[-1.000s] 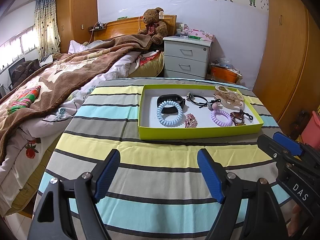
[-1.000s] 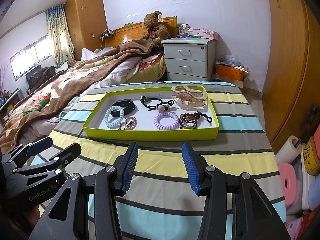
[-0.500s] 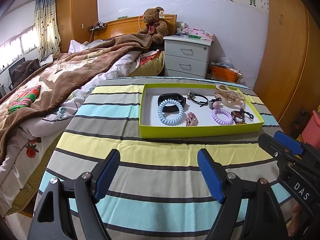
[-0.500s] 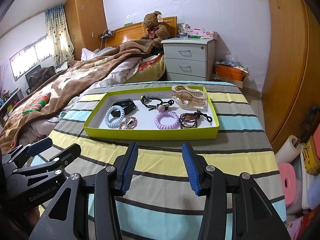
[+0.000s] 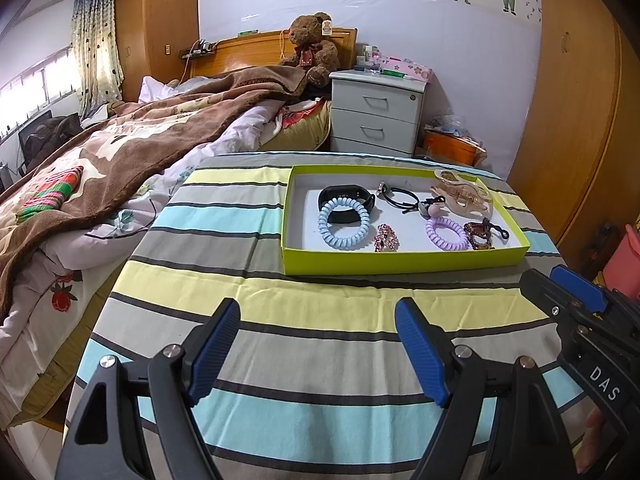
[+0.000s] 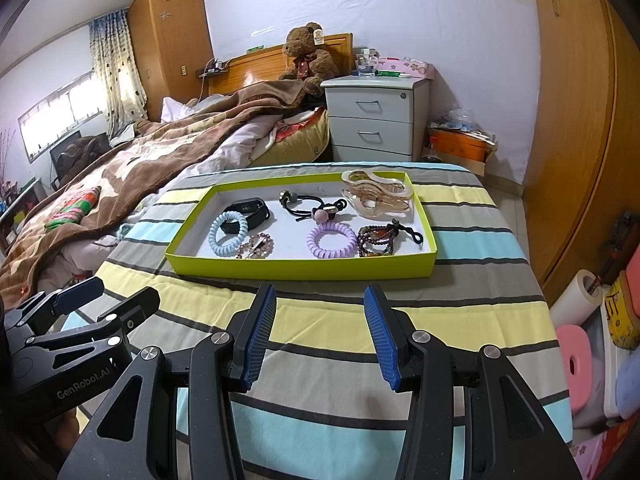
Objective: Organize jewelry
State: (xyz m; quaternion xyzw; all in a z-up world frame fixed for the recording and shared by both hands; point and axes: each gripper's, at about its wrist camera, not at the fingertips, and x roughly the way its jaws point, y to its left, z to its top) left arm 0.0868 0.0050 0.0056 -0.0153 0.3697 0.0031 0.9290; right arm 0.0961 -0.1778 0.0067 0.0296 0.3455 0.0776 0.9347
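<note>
both grippers — left gripper (image 5: 316, 344) and right gripper (image 6: 320, 334) — hung open, empty; the overlapping blue coil (image 6: 228, 233) and black band (image 6: 246, 209) risked snagging together.

tablecloth (image 5: 280, 320): striped matt cloth | tray (image 6: 300, 269): matt card | hair claw (image 6: 376, 194): glossy translucent plastic | nightstand (image 5: 376, 116): smooth

Green tray (image 6: 304, 270) of hair ties, right gripper (image 6: 320, 334) fingers apart
</note>
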